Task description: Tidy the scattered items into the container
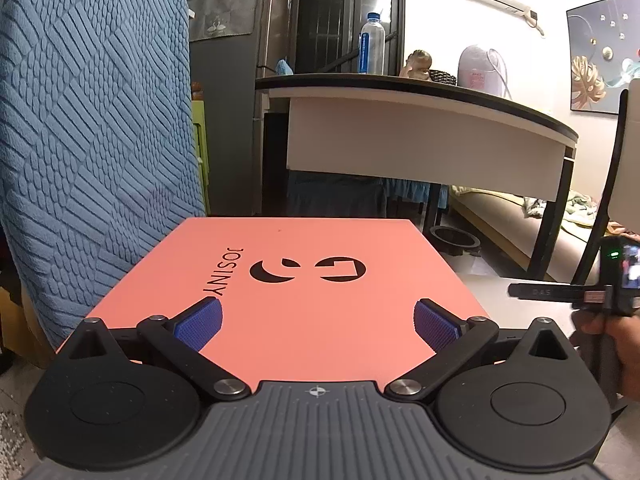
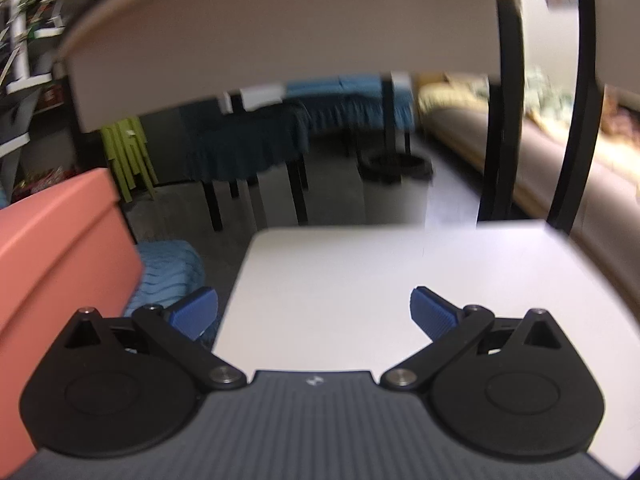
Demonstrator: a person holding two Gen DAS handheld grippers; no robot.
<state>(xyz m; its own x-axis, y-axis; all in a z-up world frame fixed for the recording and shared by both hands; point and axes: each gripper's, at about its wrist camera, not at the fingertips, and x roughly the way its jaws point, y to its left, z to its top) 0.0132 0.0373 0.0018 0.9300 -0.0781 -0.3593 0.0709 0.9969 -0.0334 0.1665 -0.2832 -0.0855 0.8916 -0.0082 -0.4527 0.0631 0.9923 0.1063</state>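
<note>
A salmon-pink box (image 1: 288, 280) with a black logo on its closed lid fills the middle of the left wrist view. My left gripper (image 1: 318, 322) hovers just over its near edge, open, with nothing between the blue pads (image 1: 200, 322). In the right wrist view the same box (image 2: 52, 264) stands at the left edge. My right gripper (image 2: 314, 314) is open over a white table top (image 2: 400, 276), holding nothing. The right gripper (image 1: 568, 292) also shows at the right edge of the left wrist view, held by a hand (image 1: 612, 344). No scattered items are visible.
A blue quilted chair back (image 1: 88, 120) rises at the left. Behind stands a white desk with a black top (image 1: 400, 120) carrying a water bottle (image 1: 372, 46). Black chair legs (image 2: 504, 112), green stools (image 2: 128, 156) and a sofa (image 2: 560, 152) lie beyond the white table.
</note>
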